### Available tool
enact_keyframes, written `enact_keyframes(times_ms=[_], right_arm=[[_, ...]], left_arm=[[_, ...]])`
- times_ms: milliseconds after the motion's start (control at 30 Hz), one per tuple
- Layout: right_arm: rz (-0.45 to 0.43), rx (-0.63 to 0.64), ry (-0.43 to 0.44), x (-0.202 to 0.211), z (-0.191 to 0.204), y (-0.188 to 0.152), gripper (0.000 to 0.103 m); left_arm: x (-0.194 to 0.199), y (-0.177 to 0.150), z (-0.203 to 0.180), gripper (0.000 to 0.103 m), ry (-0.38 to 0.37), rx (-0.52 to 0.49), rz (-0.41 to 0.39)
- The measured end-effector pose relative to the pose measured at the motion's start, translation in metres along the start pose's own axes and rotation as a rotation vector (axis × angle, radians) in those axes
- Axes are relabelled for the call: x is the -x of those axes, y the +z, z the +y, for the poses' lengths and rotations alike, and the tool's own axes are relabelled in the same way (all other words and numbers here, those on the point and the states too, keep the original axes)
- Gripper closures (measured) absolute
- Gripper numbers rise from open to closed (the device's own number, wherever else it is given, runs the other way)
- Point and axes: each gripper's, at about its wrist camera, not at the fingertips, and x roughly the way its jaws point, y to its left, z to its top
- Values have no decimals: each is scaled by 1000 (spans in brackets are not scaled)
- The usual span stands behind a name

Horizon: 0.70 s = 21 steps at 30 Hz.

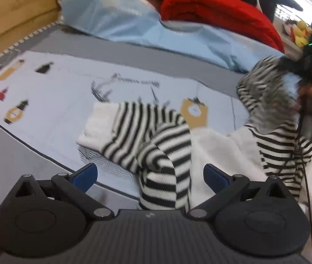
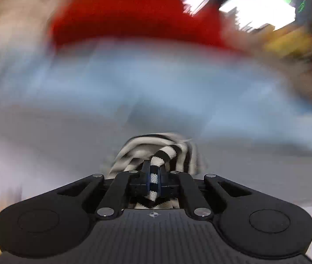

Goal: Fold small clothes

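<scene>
We are mid-fold: our right gripper (image 2: 155,179) pinches a lifted edge of the striped top (image 1: 156,136), which lies on the printed bedsheet (image 1: 52,101). Our left gripper (image 1: 150,176) gapes wide over its near part, likely needing to grasp next.

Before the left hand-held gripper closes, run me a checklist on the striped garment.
1. Left hand-held gripper open: ok, blue pads spread wide.
2. Fabric between its pads: ok, a fold of the black-and-white striped knit garment lies in the gap.
3. Right hand-held gripper shut on the garment: ok, striped cloth pinched between pads.
4. Right end lifted off the pale printed bedsheet: ok.
5. Garment flat: not ok, bunched.
6. Right wrist view sharp: not ok, blurred.
</scene>
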Motion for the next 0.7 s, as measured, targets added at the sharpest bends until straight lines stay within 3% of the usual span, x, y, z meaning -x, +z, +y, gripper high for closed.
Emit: enact_keyframes(times_ms=[33,67,100,133,167,267,400,533,600,667,700], right_arm=[[-121,-85,-40,15,-12,12,84],[-183,-115,-46,23,-18,18,44],[-155,-66,-32,23,-17,22,20],[-72,14,-9,20,-14,23,8],[-14,92,6,20,-12,19,16],[3,189,9,53,-24,1,16],[-18,100,32,148,-92,-28,15],[33,63,-84,236,-163,-88,16],[80,33,-151,269,-188,-132,22],[129,-4,-188,285,-206,-173,48],[157,-14,-201,286,-211,-187,53]], left_arm=[[1,1,0,0,9,6,-11],[2,1,0,0,16,12,-21],[2,2,1,0,26,17,-27],[2,2,1,0,38,22,-27],[0,3,2,0,40,30,-22],[2,3,4,0,29,45,-13],[9,-2,-4,0,43,-11,-45],[15,-5,-14,0,45,-20,-51],[16,-7,-18,0,26,6,-35],[15,-11,-24,0,7,24,-12],[14,-14,-28,0,0,29,-2]])
